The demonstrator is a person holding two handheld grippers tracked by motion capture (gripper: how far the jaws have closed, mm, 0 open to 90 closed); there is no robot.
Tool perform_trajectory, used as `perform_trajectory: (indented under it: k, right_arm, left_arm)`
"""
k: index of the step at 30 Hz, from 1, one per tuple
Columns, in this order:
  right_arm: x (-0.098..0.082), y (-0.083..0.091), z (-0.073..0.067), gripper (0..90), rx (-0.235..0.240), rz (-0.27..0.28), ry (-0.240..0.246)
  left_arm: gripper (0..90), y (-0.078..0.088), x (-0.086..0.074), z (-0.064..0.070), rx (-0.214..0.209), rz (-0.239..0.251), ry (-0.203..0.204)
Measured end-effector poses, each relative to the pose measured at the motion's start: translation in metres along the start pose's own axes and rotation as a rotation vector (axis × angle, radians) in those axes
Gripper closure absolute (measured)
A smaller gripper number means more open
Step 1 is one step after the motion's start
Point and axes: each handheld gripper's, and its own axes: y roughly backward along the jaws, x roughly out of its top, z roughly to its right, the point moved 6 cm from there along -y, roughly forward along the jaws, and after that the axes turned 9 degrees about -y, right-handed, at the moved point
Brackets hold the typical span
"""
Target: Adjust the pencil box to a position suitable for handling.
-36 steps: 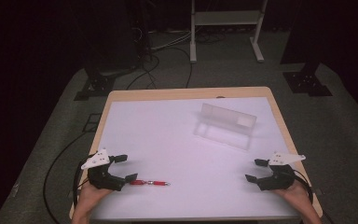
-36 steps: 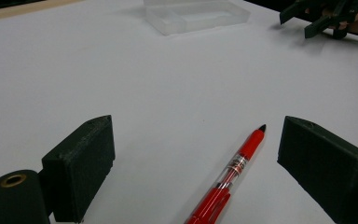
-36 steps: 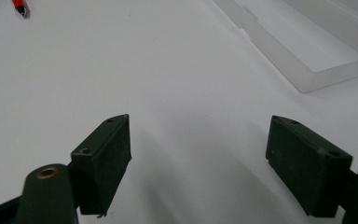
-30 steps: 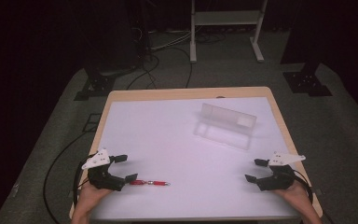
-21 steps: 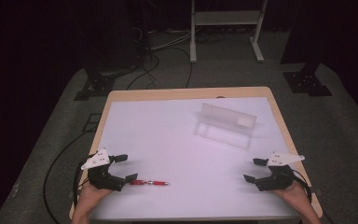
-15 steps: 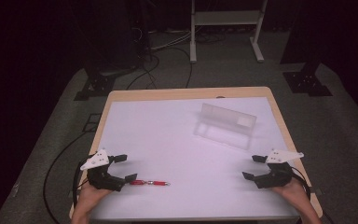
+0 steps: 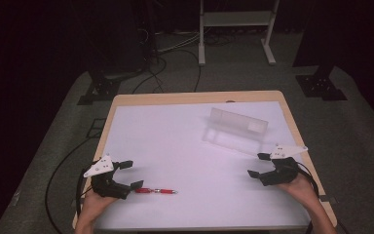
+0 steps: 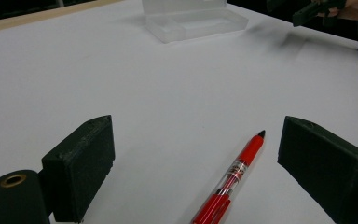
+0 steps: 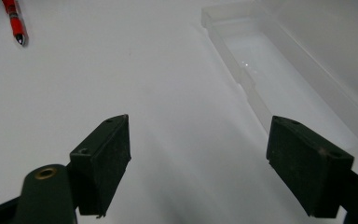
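A red pen [image 7: 157,191] lies on the white table top near the front left, its tip pointing right. My left gripper [image 7: 130,174] stands open just left of it; in the left gripper view the pen [image 8: 230,179] lies between the spread jaws of my left gripper [image 8: 209,163], untouched. A clear plastic case [image 7: 233,129] with its lid raised sits at the back right. My right gripper [image 7: 257,165] hovers open in front of that case, nothing held. The right gripper view has the case [image 9: 289,79] ahead and the pen [image 9: 15,21] far off, with the right gripper [image 9: 198,158] wide open.
The white sheet covers a wooden table [image 7: 195,97] with its edge visible at the back. Cables and stand feet lie on the dark floor behind the table. A wide bare stretch of table lies between the two grippers.
The right gripper has lifted slightly and shifted a little left toward the case. The left gripper and the pen have stayed put.
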Motion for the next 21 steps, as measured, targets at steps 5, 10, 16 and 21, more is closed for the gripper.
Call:
perform_trajectory:
  k: [5, 10, 16, 21]
  right_arm:
    - [0.01, -0.006, 0.002, 21.6, 0.006, -0.013, 0.002]
    - [0.025, -0.014, 0.008, 22.9, 0.017, -0.03, 0.011]
    - [0.037, -0.021, 0.014, 22.9, 0.017, -0.047, 0.016]
    - [0.045, -0.031, 0.017, 26.5, 0.023, -0.068, 0.027]
  left_arm:
    - [10.1, 0.001, 0.001, 0.0, 0.002, 0.005, -0.001]
    - [10.1, 0.002, 0.002, 0.001, -0.001, 0.01, -0.003]
    - [10.1, 0.003, 0.002, 0.0, 0.003, 0.018, -0.001]
    - [10.0, 0.003, 0.003, 0.0, 0.004, 0.019, -0.003]
